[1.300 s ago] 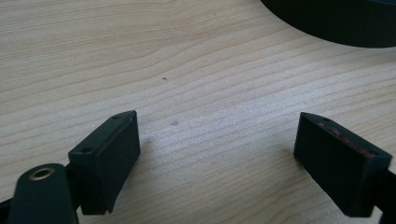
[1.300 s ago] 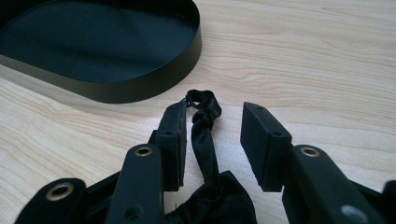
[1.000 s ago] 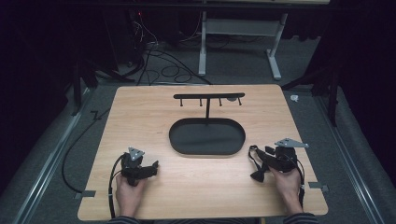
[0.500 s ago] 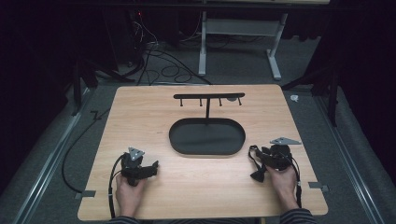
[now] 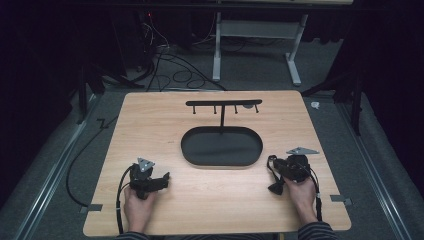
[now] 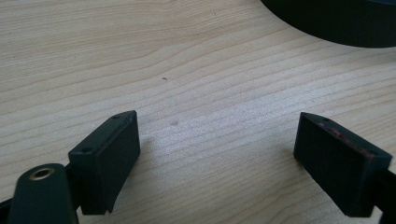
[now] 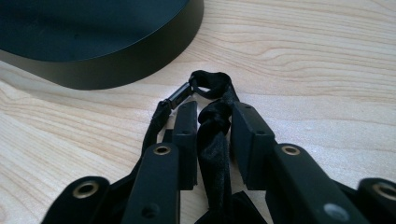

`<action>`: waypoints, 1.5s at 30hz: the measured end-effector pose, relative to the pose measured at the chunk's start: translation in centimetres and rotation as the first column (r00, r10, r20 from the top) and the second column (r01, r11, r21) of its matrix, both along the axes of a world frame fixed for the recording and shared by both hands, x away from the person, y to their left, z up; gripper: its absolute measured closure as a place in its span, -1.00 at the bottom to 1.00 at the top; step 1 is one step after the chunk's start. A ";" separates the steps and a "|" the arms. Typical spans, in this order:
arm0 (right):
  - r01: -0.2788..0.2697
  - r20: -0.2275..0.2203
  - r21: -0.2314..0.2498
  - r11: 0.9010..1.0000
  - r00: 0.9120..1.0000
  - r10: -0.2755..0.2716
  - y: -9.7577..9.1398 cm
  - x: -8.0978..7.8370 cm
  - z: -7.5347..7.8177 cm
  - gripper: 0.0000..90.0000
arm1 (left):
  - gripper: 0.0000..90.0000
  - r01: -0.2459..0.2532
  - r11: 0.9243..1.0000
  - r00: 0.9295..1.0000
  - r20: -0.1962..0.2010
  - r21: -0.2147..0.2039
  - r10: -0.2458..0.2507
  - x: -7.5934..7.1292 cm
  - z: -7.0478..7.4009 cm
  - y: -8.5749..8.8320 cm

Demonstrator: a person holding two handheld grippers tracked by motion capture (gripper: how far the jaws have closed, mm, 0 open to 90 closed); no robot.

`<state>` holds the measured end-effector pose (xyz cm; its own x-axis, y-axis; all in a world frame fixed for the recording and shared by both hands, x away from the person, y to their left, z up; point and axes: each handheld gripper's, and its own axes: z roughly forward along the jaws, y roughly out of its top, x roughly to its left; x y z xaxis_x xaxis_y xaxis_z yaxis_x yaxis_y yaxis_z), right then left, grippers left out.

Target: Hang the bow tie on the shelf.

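A black velvet strap [image 7: 212,84] with a small metal clasp [image 7: 180,95] lies on the wooden table [image 5: 200,200], just right of the black oval tray [image 5: 222,161]. My right gripper [image 7: 212,126] has just been closing on it, with both pads against the strap between them. In the high view this gripper [image 5: 278,169] sits at the tray's right end, and the strap [image 5: 274,181] trails toward the person. My left gripper [image 6: 215,154] rests on bare wood with its jaws wide open and nothing between them. From above it [image 5: 162,181] sits at the front left.
A black post rises from the tray to a crossbar [image 5: 223,103] with several small hooks. The tray's wall [image 7: 116,70] is close ahead of the right jaws, and its edge [image 6: 336,23] is beyond the left jaws. Cables and table legs stand on the floor behind.
The right gripper has shifted slightly and its jaws have narrowed around the strap. The left gripper and hand have stayed where they were.
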<state>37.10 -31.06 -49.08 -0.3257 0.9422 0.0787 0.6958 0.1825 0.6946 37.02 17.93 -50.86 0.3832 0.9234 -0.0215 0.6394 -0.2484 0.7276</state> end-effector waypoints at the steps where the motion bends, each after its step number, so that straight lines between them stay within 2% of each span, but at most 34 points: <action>1: 0.001 -0.002 0.001 1.000 1.000 -0.001 0.0 0.0 0.0 0.67 | -0.67 0.000 1.000 1.000 0.000 0.000 0.000 0.0 0.0 0.0; 10: -0.009 -0.002 0.000 1.000 1.000 0.009 0.1 0.0 -0.1 0.75 | -0.67 0.000 1.000 1.000 0.000 0.000 0.000 0.0 0.0 0.0; 24: -0.020 0.036 0.017 1.000 0.999 0.020 -0.2 -0.7 0.9 0.78 | -0.67 0.000 1.000 1.000 0.000 0.000 0.000 0.0 0.0 0.0; 37: -0.023 0.096 0.026 0.999 0.995 0.021 -0.5 -1.8 2.5 0.79 | -0.67 0.000 1.000 1.000 0.000 0.000 0.000 0.0 0.0 0.0; 45: -0.034 0.154 0.014 0.999 0.988 0.031 -0.1 -2.2 4.2 0.79 | -0.67 0.000 1.000 1.000 0.000 0.000 0.000 0.0 0.0 0.0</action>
<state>34.90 -31.14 -44.84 -0.3653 0.9300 0.0410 0.5748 0.1907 0.7958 37.02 17.93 -50.86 0.3830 0.9235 -0.0216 0.6394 -0.2482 0.7277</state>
